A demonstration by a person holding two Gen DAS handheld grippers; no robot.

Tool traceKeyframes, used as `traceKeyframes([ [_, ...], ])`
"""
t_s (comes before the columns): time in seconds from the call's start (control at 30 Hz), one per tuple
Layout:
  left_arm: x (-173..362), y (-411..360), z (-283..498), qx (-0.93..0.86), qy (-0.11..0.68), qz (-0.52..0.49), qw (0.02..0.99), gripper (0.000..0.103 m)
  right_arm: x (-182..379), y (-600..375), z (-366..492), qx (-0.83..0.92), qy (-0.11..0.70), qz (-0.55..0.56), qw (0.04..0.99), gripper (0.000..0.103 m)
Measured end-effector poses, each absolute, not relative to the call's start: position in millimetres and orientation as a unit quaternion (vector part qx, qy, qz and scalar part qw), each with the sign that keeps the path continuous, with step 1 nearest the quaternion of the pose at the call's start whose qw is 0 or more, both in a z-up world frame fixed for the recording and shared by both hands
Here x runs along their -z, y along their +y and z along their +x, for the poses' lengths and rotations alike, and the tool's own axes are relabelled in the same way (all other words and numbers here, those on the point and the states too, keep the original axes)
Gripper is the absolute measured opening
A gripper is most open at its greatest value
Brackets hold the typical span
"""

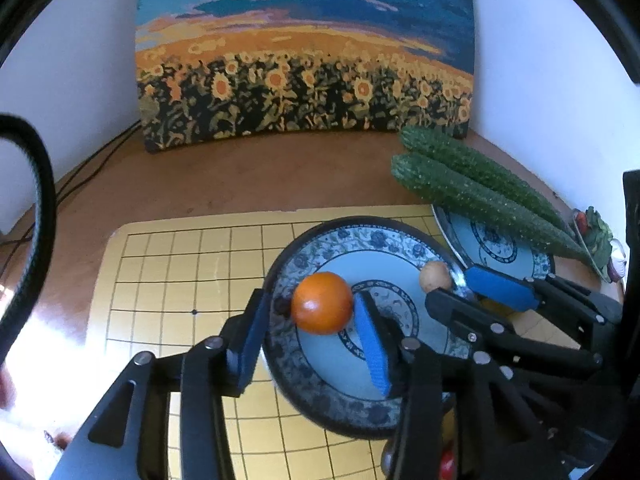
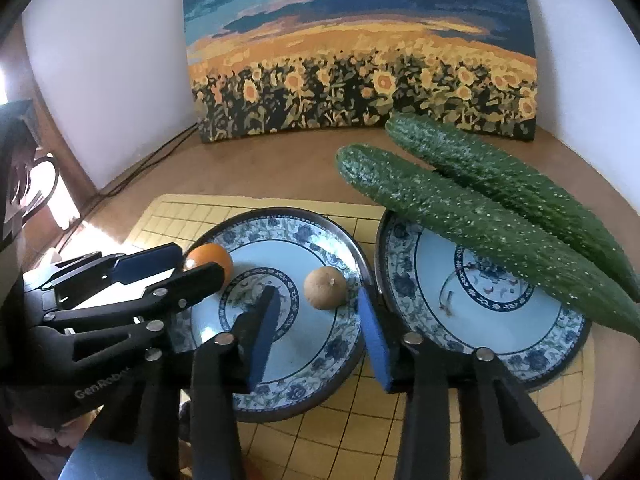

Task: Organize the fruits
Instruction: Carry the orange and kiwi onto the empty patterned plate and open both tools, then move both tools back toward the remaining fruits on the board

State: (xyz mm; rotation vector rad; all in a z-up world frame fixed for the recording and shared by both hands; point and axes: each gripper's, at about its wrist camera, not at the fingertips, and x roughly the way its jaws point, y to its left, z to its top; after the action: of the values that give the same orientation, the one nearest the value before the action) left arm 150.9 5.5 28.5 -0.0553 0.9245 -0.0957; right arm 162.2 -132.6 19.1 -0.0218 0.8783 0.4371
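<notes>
Left gripper [image 1: 310, 328] released around orange fruit [image 1: 322, 303], right gripper [image 2: 318, 326] released around small brown fruit [image 2: 325, 288], both fruits on left plate [image 2: 340, 344]. Withdraw straight back, don't nudge either.

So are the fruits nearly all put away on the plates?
Partly. Two cucumbers already lie across the right plate. On the left plate sit a small tan fruit and an orange. The orange sits between the left gripper's open jaws; the right gripper is open and empty. I can't tell whether more fruit remains.
</notes>
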Motion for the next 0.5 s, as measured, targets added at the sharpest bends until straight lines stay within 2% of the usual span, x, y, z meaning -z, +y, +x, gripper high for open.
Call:
traceKeyframes([
  [0.07,-31.7,6.8,147.3,0.046,0.446,-0.029,0.893,0.050,-22.6,-134.3,158.5,-0.208,0.419,-0.010,0.884,0.050],
  [0.5,-47.0,2.0,109.6,0.056,0.453,-0.038,0.889,0.052,-45.0,-146.2,117.7,-0.212,0.411,-0.007,0.887,0.051],
])
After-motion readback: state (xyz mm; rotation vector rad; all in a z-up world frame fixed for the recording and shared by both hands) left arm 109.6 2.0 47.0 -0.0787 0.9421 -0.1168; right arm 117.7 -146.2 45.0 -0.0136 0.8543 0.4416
